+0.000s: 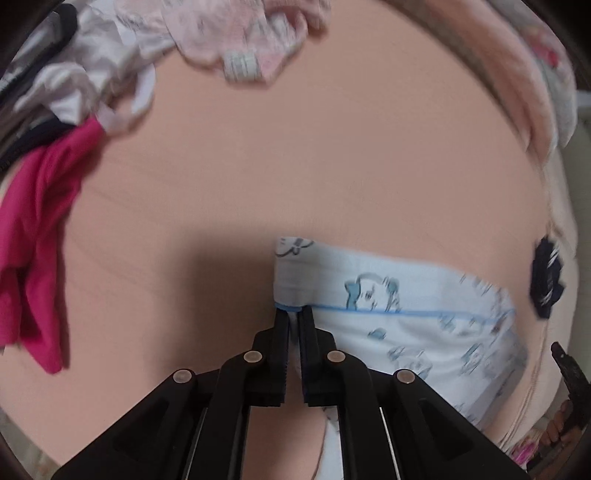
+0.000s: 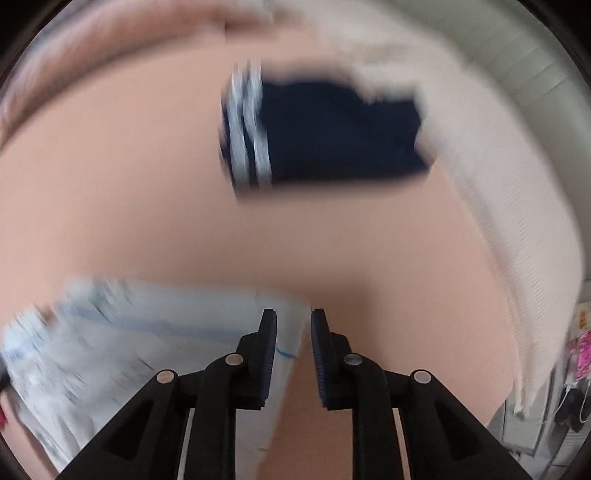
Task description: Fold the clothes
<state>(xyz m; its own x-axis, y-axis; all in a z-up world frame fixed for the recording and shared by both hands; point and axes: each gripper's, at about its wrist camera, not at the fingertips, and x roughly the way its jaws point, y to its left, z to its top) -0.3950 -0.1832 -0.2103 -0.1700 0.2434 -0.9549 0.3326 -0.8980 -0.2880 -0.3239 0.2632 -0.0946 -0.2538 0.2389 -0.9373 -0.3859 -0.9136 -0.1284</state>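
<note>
the left gripper point(image 1: 293, 314) is clamped on the white printed garment point(image 1: 402, 314), its two jaws pressed nearly together with a strip of the fabric and a blue hem edge pinched between them. from that pinch the garment spreads out to the right over the peach bedsheet point(image 1: 295, 166), folded over at its near left corner so a doubled band with blue cartoon prints faces up; a thin blue line runs across it.

the right gripper point(image 2: 293, 317) stands with its jaws apart, a clear gap between the blue-lined pads. the right edge of the same white printed garment point(image 2: 129, 332) lies under and beside its left jaw, but nothing is caught between the jaws; bare bedsheet point(image 2: 147, 203) shows through the gap. this view is heavily blurred, so finer contact cannot be told.

farther off in the right wrist view a folded navy garment point(image 2: 332, 136) with white stripes along its left edge lies on the sheet, well apart from the white one; in the left wrist view it shows as a small dark shape point(image 1: 546, 280) at the far right. a white knitted blanket point(image 2: 498, 184) curves along the right side of the bed.

at the far left of the left wrist view lies a heap of unfolded clothes: a magenta garment point(image 1: 33, 251), a grey-and-white piece point(image 1: 77, 70) and a pale pink printed piece point(image 1: 229, 33).
</note>
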